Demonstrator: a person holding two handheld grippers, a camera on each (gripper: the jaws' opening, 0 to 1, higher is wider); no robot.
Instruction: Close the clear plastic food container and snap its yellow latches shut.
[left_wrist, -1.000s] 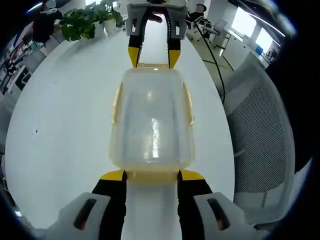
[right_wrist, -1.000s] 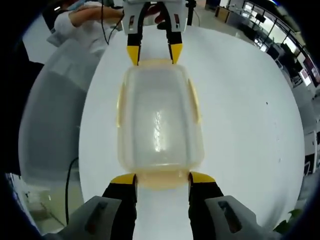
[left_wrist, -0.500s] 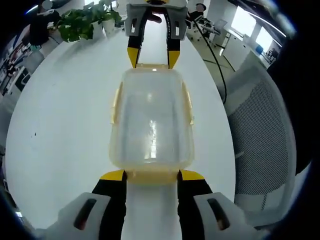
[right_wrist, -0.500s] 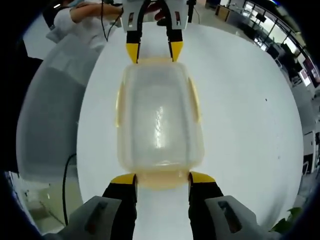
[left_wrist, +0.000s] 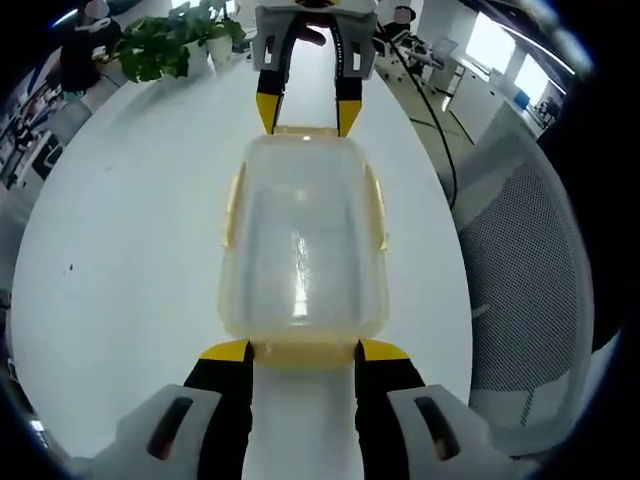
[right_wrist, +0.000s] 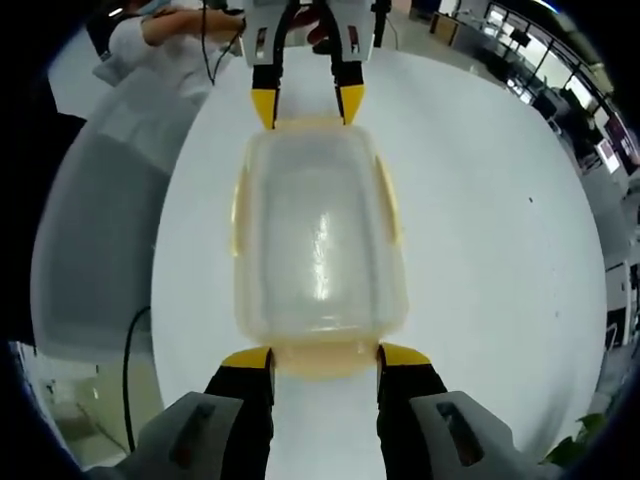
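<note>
Container (left_wrist: 303, 245), clear with its lid on and yellow latches (left_wrist: 378, 208) along its long sides, lies on the white table (left_wrist: 120, 230). Left gripper (left_wrist: 303, 350) and right gripper (right_wrist: 325, 356) meet its opposite short ends, jaws spread wide, tips touching the end flaps.

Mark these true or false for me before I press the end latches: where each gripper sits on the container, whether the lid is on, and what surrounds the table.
1. The lid is on the clear container. True.
2. The left gripper and right gripper sit at opposite short ends of it. True.
3. The container rests on a dark wooden table. False: the table is white.
4. A potted plant stands at the table's far edge in the left gripper view. True.
5. Both grippers are shut tight with tips touching. False: their jaws stand apart.
</note>
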